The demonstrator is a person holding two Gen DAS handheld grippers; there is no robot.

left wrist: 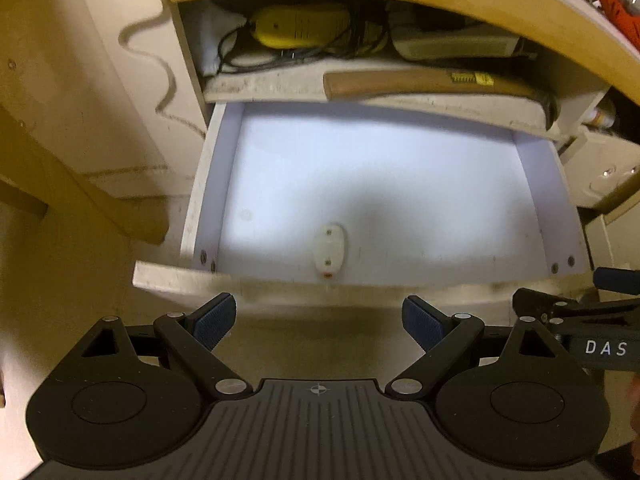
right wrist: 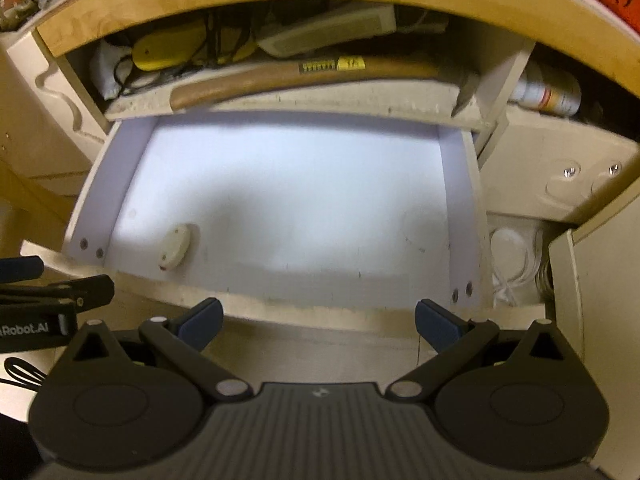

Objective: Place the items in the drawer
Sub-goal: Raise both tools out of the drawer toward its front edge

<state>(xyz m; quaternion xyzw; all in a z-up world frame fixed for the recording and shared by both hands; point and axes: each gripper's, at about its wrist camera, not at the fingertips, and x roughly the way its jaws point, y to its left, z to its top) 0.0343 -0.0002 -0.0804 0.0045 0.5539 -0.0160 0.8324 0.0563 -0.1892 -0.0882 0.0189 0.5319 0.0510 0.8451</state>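
A white drawer [left wrist: 200, 216] stands pulled out below a shelf; it also shows in the right wrist view [right wrist: 460, 216]. Its floor holds only a small white oval fitting [left wrist: 329, 251], seen too in the right wrist view [right wrist: 175, 249]. My left gripper [left wrist: 318, 322] is open and empty, just in front of the drawer's front edge. My right gripper [right wrist: 318, 322] is open and empty, also just in front of the front edge. Each gripper shows at the edge of the other's view: the right one [left wrist: 580, 312] and the left one [right wrist: 52, 292].
The shelf above the drawer holds a wooden-handled hammer [left wrist: 420, 82], a yellow device [left wrist: 296, 26] with black cables and a grey box [left wrist: 452, 46]. A bottle [right wrist: 548, 94] lies in the compartment to the right. A white cable [right wrist: 512, 264] lies below right.
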